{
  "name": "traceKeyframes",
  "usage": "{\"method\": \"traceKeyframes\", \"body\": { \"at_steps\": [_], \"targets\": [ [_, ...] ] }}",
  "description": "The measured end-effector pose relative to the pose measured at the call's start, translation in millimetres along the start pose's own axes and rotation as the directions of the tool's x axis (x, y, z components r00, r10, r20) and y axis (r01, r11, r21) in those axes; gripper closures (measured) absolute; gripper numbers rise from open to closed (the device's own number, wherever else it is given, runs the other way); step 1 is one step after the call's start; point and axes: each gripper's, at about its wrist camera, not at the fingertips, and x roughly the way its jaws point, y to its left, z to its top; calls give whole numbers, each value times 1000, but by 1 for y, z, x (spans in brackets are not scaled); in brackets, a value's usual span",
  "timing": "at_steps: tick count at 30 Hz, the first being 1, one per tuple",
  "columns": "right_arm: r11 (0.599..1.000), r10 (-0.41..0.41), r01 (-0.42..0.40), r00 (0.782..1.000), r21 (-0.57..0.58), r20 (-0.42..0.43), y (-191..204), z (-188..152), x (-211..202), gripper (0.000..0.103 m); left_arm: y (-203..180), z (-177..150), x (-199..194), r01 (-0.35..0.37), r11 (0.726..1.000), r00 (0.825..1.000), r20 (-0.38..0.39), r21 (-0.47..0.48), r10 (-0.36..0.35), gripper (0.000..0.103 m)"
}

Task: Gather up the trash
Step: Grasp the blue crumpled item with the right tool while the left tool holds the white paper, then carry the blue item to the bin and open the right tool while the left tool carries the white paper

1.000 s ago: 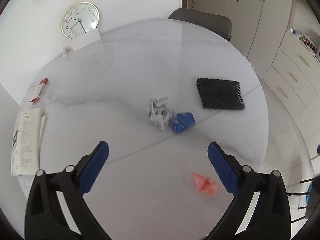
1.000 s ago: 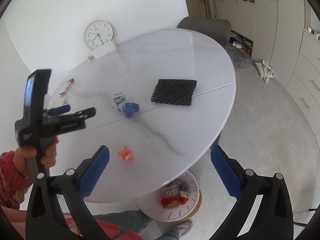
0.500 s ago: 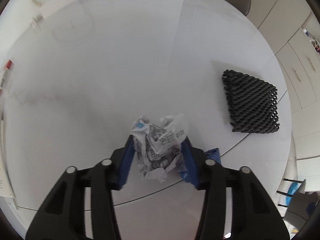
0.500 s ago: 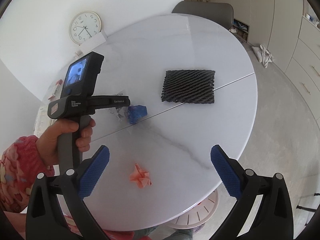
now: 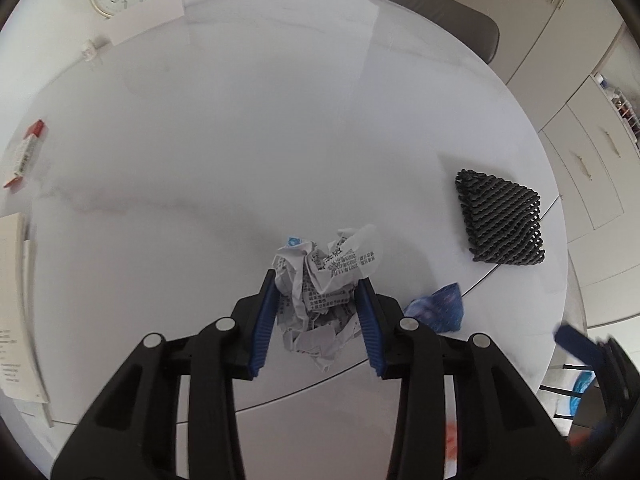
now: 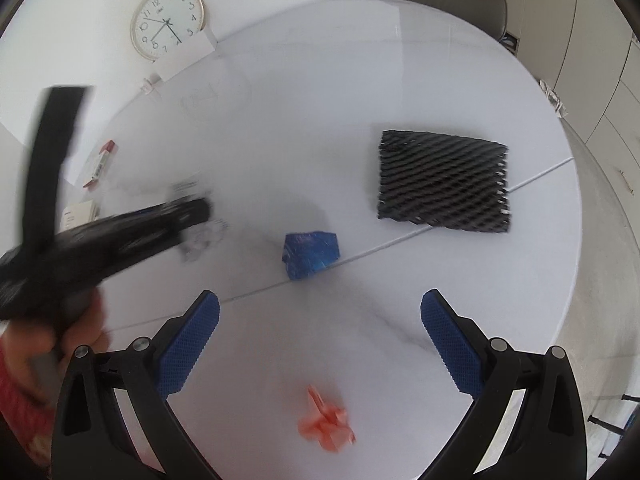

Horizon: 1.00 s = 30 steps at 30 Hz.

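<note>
My left gripper (image 5: 318, 280) is shut on a crumpled printed paper ball (image 5: 326, 276), held just above the white round table (image 5: 240, 140). A blue crumpled wrapper (image 5: 438, 306) lies just right of it; it also shows in the right wrist view (image 6: 310, 254). My right gripper (image 6: 320, 304) is open and empty, above the table's near part. An orange scrap (image 6: 326, 426) lies on the table between and below its fingers. The left gripper appears blurred at the left of the right wrist view (image 6: 120, 236), with the paper ball (image 6: 204, 236) at its tip.
A black foam net mat (image 6: 442, 184) lies at the table's right. A wall clock (image 6: 166, 22), a white card (image 5: 146, 18), a red-and-white box (image 5: 24, 154) and printed papers (image 5: 16, 304) sit along the far and left edge. A grey chair (image 5: 432, 8) stands behind; cabinets stand at the right.
My left gripper has closed on the paper ball and lifted it slightly away from the blue wrapper. My right gripper has moved forward and lower toward the orange scrap.
</note>
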Motion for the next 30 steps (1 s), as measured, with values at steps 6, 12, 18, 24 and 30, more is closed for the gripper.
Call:
{"method": "traceKeyframes", "body": {
  "at_steps": [6, 12, 18, 24, 30],
  "targets": [
    [998, -63, 62, 996, -8, -63, 13, 18, 51, 12, 37, -15, -38, -41, 999, 998, 36, -18, 41, 65],
    [993, -112, 106, 984, -53, -135, 24, 21, 81, 48, 71, -33, -62, -81, 996, 994, 66, -34, 84, 65],
    [993, -111, 105, 986, -53, -129, 28, 25, 80, 69, 85, -42, -72, -96, 994, 992, 79, -50, 99, 65],
    [998, -57, 56, 995, -7, -77, 5, 18, 44, 70, 75, -51, -83, -93, 995, 990, 100, -32, 96, 65],
    [1000, -17, 17, 1000, 22, -11, -29, -13, -23, 70, 37, -70, -96, -57, 998, 993, 101, 21, 55, 65]
  ]
}}
